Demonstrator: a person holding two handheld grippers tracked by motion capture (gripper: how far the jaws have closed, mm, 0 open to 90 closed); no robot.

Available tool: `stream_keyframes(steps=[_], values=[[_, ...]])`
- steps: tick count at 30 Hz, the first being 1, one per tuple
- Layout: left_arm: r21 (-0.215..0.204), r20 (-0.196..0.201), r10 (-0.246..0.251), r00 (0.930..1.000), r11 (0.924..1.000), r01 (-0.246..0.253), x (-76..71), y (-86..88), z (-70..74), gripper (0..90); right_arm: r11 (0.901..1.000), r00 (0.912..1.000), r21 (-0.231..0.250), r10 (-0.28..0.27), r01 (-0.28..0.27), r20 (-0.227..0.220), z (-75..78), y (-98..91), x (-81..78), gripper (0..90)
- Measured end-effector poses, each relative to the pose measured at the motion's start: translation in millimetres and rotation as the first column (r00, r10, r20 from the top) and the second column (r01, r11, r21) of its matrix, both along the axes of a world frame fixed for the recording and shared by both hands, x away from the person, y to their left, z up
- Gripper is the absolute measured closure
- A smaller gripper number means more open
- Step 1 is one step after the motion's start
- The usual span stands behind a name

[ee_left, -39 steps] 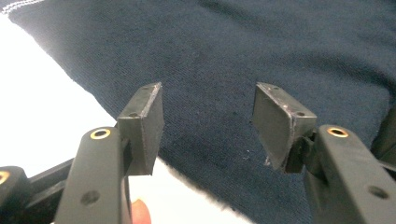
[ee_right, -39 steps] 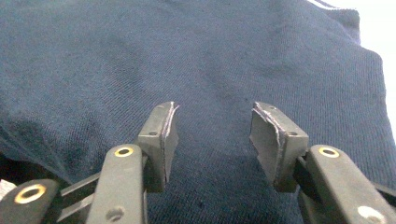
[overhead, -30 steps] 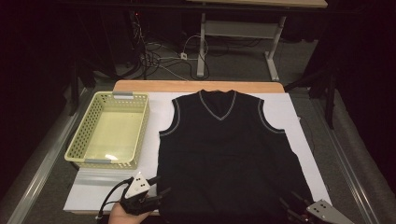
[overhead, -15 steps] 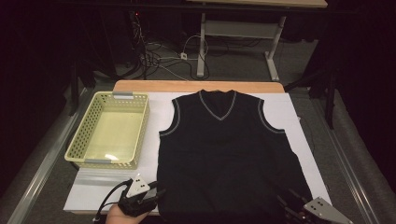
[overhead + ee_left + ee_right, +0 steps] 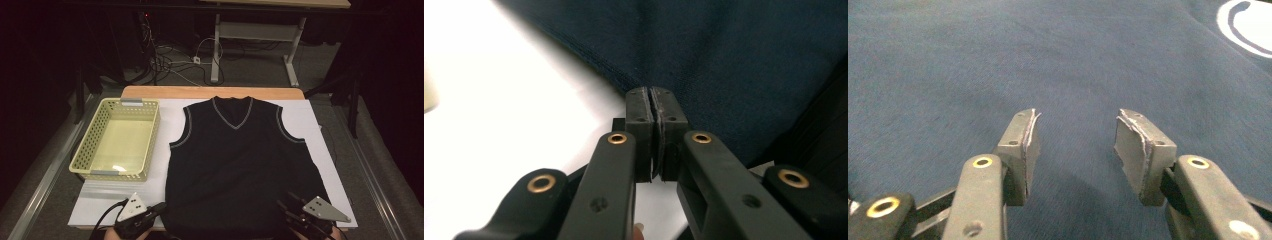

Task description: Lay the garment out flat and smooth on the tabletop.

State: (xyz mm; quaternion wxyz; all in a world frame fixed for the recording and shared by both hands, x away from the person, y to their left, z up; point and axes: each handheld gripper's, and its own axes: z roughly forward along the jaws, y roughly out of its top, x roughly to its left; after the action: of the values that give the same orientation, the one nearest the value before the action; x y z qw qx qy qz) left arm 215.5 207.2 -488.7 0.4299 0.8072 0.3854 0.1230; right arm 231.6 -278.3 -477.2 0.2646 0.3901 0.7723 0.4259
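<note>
Left gripper (image 5: 652,102) has just been closing, and I read its pads as clenched at the near left hem corner of the vest (image 5: 240,165); whether a fold of knit sits between them I can't quite tell, since the pads meet right at the fabric edge. Right gripper (image 5: 1075,150) hovers over the vest's near right corner with jaws parted, nothing between them, cloth lying flat beneath. I judge both corners are being taken so the hem can lift evenly for a fold. Vest lies spread face-up on the white sheet (image 5: 100,205) covering the bench. Left of the vest stands a yellow basket (image 5: 85,155).
</note>
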Motion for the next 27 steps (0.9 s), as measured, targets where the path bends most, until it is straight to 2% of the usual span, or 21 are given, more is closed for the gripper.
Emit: stream_keyframes(steps=[6, 7, 9, 12, 15, 16, 18, 19, 22, 23, 25, 26, 27], values=[[0.023, -0.005, 0.044, 0.9990, 0.9988, -0.043, -17.3, 22.5, -1.1, 86.0, 0.9981, 0.9981, -0.005, 0.062, -0.062, 0.001, 1.2, 23.9, 15.3, 53.5], [0.029, -0.009, 0.060, 0.9981, 0.9978, -0.060, -20.3, 31.7, -2.3, 85.9, 0.9970, 0.9971, -0.010, 0.076, -0.076, 0.001, 1.6, 29.6, 18.9, 53.4], [0.036, -0.016, 0.075, 0.9971, 0.9966, -0.074, -21.5, 38.5, -4.4, 85.9, 0.9966, 0.9966, -0.006, 0.082, -0.082, 0.002, 2.5, 33.2, 21.4, 53.5], [0.030, -0.025, 0.070, 0.9973, 0.9972, -0.069, -21.3, 41.8, -5.6, 85.8, 0.9965, 0.9965, -0.006, 0.084, -0.084, 0.001, 2.7, 34.6, 23.2, 53.4], [0.031, -0.005, 0.040, 0.9992, 0.9987, -0.040, -20.8, 37.0, -3.6, 85.4, 0.9969, 0.9970, -0.010, 0.078, -0.078, 0.001, 2.2, 33.3, 23.7, 53.4], [0.017, 0.014, 0.016, 0.9998, 0.9997, -0.017, -19.5, 32.4, -1.8, 80.9, 0.9978, 0.9978, -0.008, 0.066, -0.066, 0.000, 2.0, 29.5, 22.4, 53.6], [0.006, 0.019, 0.011, 0.9998, 0.9999, -0.011, -18.0, 29.9, -1.1, 63.9, 0.9983, 0.9983, -0.008, 0.058, -0.058, 0.001, 2.0, 26.7, 21.4, 53.5], [-0.002, 0.023, 0.009, 0.9997, 1.0000, -0.009, -16.4, 27.6, -0.2, 63.9, 0.9988, 0.9989, -0.006, 0.048, -0.048, 0.001, 1.9, 23.5, 20.1, 53.5], [-0.019, 0.057, -0.004, 0.9984, 0.9998, 0.005, -7.4, 16.0, 3.5, 45.9, 1.0000, 1.0000, -0.002, -0.002, 0.002, -0.001, 1.0, 7.9, 11.5, 53.4], [-0.019, 0.057, -0.004, 0.9984, 0.9998, 0.005, -7.4, 16.0, 3.5, 43.9, 1.0000, 1.0000, -0.002, -0.002, 0.002, -0.001, 1.0, 7.9, 11.5, 53.4], [-0.034, 0.068, -0.039, 0.9969, 0.9985, 0.042, 2.7, 5.0, 5.7, 43.1, 0.9990, 0.9990, -0.005, -0.045, 0.045, -0.002, -0.9, -7.4, 0.9, 53.2], [-0.034, 0.068, -0.039, 0.9969, 0.9985, 0.042, 2.7, 5.0, 5.7, 42.5, 0.9990, 0.9990, -0.005, -0.045, 0.045, -0.002, -0.9, -7.4, 0.9, 53.2], [-0.035, 0.070, -0.051, 0.9962, 0.9979, 0.054, 6.2, 1.0, 5.9, 41.3, 0.9966, 0.9967, -0.007, -0.082, 0.081, -0.005, -2.7, -18.9, -7.8, 53.3]])
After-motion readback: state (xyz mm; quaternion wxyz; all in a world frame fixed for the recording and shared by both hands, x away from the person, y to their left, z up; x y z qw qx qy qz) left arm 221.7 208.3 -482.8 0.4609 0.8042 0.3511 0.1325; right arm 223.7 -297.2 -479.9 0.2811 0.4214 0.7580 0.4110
